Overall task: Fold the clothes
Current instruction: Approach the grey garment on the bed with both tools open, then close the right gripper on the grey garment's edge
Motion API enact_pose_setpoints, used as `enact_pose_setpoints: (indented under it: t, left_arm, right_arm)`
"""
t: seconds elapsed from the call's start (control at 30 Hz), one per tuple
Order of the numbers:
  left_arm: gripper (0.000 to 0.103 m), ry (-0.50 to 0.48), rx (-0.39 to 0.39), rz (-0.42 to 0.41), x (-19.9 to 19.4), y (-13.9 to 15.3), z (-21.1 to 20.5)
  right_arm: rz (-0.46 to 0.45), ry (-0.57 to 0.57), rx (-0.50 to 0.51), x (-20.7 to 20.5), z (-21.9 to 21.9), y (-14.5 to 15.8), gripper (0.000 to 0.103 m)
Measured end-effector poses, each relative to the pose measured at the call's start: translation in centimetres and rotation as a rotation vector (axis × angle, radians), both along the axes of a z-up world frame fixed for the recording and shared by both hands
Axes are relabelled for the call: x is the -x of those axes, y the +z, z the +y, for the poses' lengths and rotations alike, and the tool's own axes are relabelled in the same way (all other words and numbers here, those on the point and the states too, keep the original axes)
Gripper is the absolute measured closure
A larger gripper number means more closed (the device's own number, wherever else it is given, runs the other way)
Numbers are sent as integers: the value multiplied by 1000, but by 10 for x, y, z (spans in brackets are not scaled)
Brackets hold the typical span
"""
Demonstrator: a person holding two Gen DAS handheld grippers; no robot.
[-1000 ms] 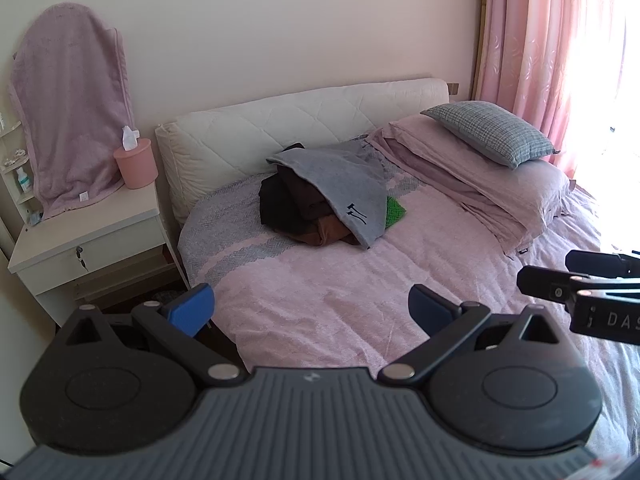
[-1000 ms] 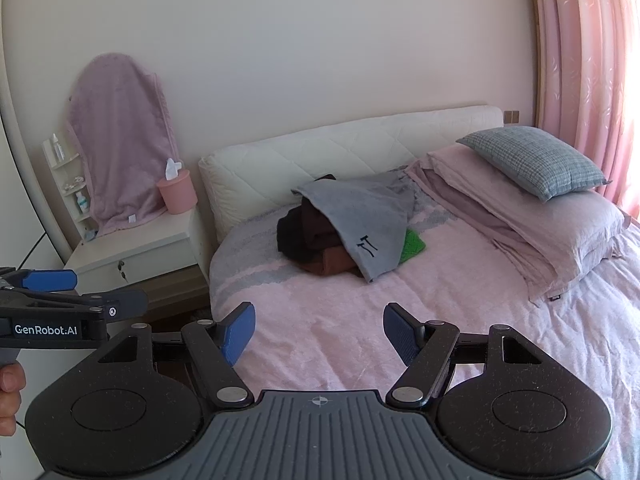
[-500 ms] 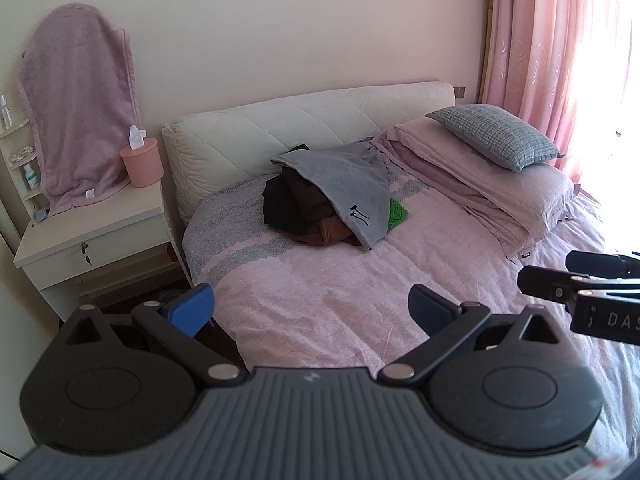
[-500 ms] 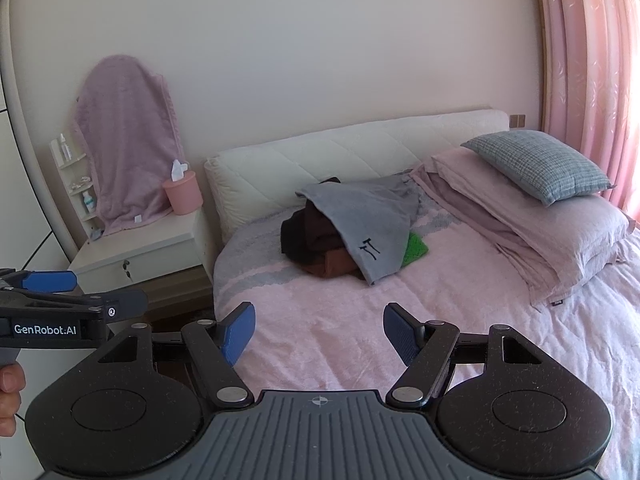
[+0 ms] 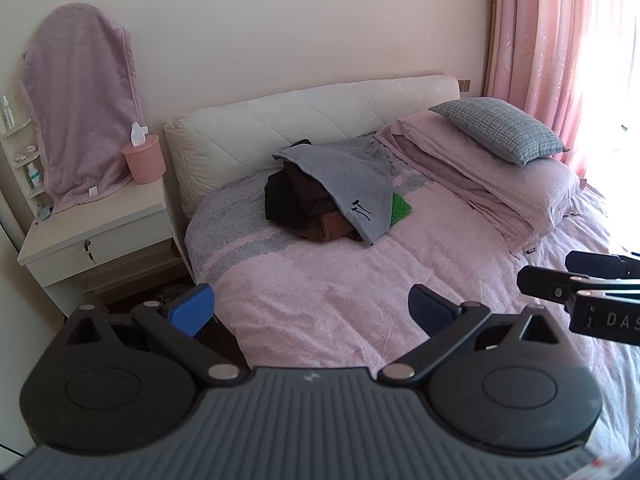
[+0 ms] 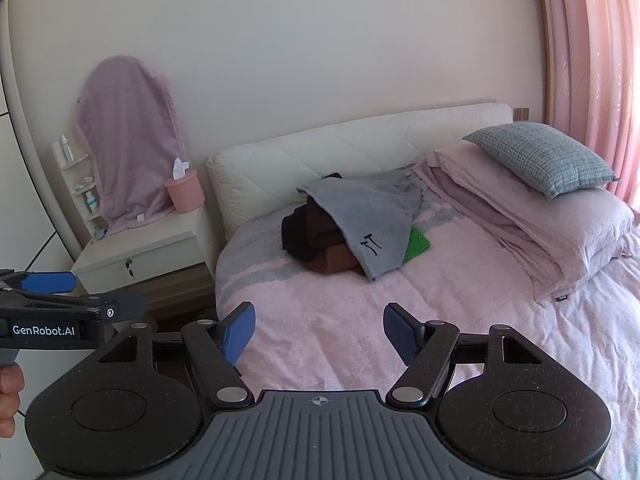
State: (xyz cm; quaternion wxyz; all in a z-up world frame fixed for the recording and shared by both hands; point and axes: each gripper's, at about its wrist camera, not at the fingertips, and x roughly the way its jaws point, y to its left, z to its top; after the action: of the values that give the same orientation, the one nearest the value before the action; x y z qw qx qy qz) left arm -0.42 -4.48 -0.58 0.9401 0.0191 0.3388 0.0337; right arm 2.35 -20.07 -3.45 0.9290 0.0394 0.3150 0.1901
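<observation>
Nothing looks folded yet: the clothes (image 5: 332, 196) lie in one loose heap near the head of the bed (image 5: 320, 280), just in front of the headboard (image 5: 304, 120), and from where things stand the whole job seems to be ahead. A grey garment (image 5: 352, 184) with a small dark mark is draped over the top; under it sit brown (image 5: 320, 220) and black (image 5: 280, 200) pieces, and a corner of something green (image 5: 400, 209) pokes out on the far side. How many items are in the heap I cannot tell. The left gripper (image 5: 312, 312) hovers over the near part of the bed, its jaws spread wide with nothing between them; the right gripper (image 6: 319, 330) is beside it, likewise wide and empty, and both are well apart from the heap. I judge the first step, reaching in and pulling one garment out onto the bare pink spread, has not begun. As for containers, a pink tub (image 5: 144, 158) on the nightstand (image 5: 96, 232) has a white tissue sticking out of its top; little wall shelves (image 5: 20, 152) at the left hold a few small bottles, too small to name. A mauve towel (image 5: 80, 100) hangs beside them, and a checked pillow (image 5: 500, 128) tops the folded bedding by the curtain (image 5: 560, 40).
</observation>
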Motion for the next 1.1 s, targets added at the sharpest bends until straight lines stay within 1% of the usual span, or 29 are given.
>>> enact_pose_setpoints:
  t: [0.3, 0.63, 0.8, 0.93, 1.1]
  left_arm:
    - [1, -5, -10, 16, -13, -3, -7]
    - [1, -29, -5, 28, -48, -13, -3]
    - [1, -57, -1, 35, -82, -16, 5]
    - [1, -91, 2, 49, -117, -25, 14]
    - [1, -138, -1, 90, -178, -43, 31]
  right_arm:
    - [18, -6, -14, -13, -9, -6, 35]
    - [41, -27, -5, -38, -7, -14, 35]
    - [48, -55, 1, -63, -1, -16, 35]
    - [59, -80, 8, -91, 6, -23, 35]
    - [88, -124, 8, -142, 24, -37, 35]
